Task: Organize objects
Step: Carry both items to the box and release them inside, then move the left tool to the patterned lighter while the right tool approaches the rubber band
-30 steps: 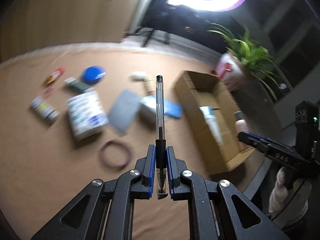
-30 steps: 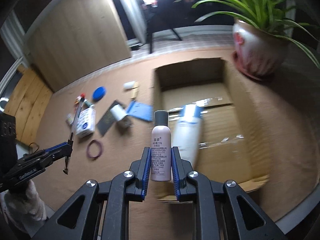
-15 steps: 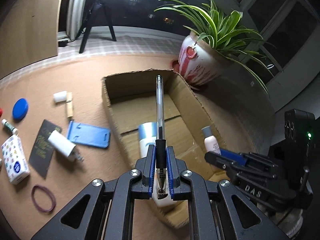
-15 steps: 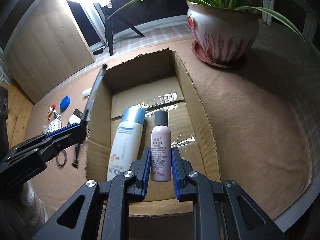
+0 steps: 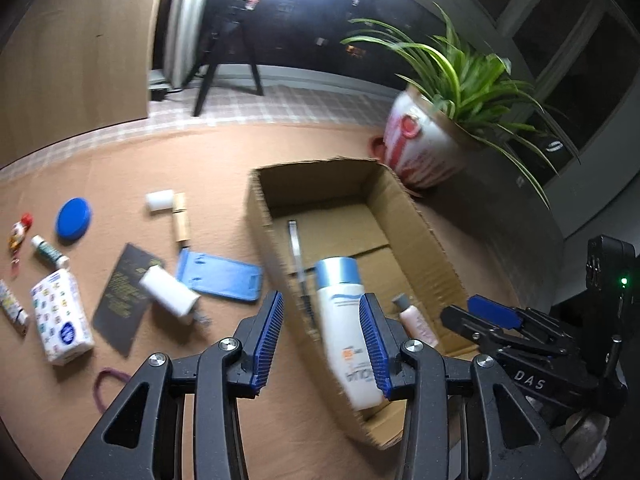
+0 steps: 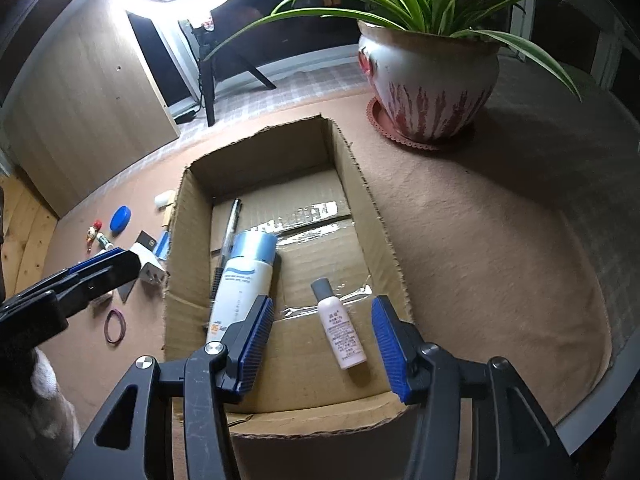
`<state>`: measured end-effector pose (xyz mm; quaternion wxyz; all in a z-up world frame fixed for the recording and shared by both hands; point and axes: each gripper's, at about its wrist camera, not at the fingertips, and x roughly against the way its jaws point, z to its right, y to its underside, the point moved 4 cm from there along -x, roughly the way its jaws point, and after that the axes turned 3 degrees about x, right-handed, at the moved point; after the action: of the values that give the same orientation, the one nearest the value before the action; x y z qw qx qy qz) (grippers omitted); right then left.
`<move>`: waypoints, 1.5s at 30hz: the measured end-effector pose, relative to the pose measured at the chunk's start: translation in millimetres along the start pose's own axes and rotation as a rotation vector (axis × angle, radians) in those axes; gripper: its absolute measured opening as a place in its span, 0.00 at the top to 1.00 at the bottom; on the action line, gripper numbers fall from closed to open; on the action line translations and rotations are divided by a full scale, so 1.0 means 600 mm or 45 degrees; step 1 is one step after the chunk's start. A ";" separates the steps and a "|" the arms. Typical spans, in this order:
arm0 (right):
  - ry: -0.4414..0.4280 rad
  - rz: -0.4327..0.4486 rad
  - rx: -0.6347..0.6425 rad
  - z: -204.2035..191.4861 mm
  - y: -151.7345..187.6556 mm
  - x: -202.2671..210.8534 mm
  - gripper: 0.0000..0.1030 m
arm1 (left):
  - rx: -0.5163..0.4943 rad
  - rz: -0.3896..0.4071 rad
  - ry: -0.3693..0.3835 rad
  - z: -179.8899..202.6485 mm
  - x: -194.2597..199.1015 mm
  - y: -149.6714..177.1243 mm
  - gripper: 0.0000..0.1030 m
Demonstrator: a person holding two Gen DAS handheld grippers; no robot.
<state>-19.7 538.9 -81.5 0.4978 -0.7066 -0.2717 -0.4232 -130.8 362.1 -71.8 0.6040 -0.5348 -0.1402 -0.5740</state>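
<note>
An open cardboard box sits on the tan mat. Inside lie a clear pen, a white bottle with a blue cap and a small pink bottle with a grey cap. My left gripper hangs over the box's near left wall, its jaws opening, nothing pressed between the pads. My right gripper hovers above the pink bottle, jaws opening, and the bottle lies loose on the box floor.
Left of the box lie a blue phone stand, a white roll, a dark card, a tissue pack, a blue lid, a purple band and small tubes. A potted plant stands behind the box.
Both grippers opened. The pen dropped from the left gripper into the box, and the pink bottle dropped from the right gripper onto the box floor. The left gripper shifted slightly over the box.
</note>
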 end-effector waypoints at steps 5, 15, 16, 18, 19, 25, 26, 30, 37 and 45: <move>-0.026 0.025 0.014 -0.034 -0.001 0.014 0.54 | 0.054 0.038 -0.047 -0.055 0.046 0.005 0.58; -0.175 0.053 0.164 -0.189 0.004 0.036 0.54 | 0.175 0.099 -0.181 -0.195 0.148 0.039 0.58; -0.188 0.044 0.183 -0.208 0.007 0.032 0.54 | 0.193 0.102 -0.189 -0.210 0.156 0.045 0.58; -0.204 0.024 0.211 -0.239 0.011 0.025 0.54 | 0.230 0.111 -0.209 -0.246 0.174 0.057 0.58; -0.211 0.014 0.226 -0.256 0.014 0.021 0.54 | 0.248 0.117 -0.221 -0.264 0.183 0.062 0.58; -0.233 -0.037 0.305 -0.339 0.031 -0.001 0.54 | 0.339 0.144 -0.295 -0.366 0.229 0.090 0.58; -0.234 -0.046 0.311 -0.350 0.034 -0.005 0.54 | 0.352 0.143 -0.305 -0.383 0.234 0.094 0.58; -0.230 -0.092 0.314 -0.384 0.048 -0.026 0.54 | 0.395 0.132 -0.322 -0.431 0.243 0.111 0.58; -0.186 -0.135 0.301 -0.407 0.063 -0.054 0.54 | 0.439 0.107 -0.336 -0.504 0.250 0.123 0.58; -0.165 -0.182 0.232 -0.408 0.069 -0.077 0.54 | 0.502 0.083 -0.358 -0.584 0.241 0.111 0.57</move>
<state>-89.5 297.2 -105.2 0.5098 -0.6632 -0.3902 -0.3848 -187.0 -14.6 -127.2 0.6895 -0.4853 -0.3149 -0.4358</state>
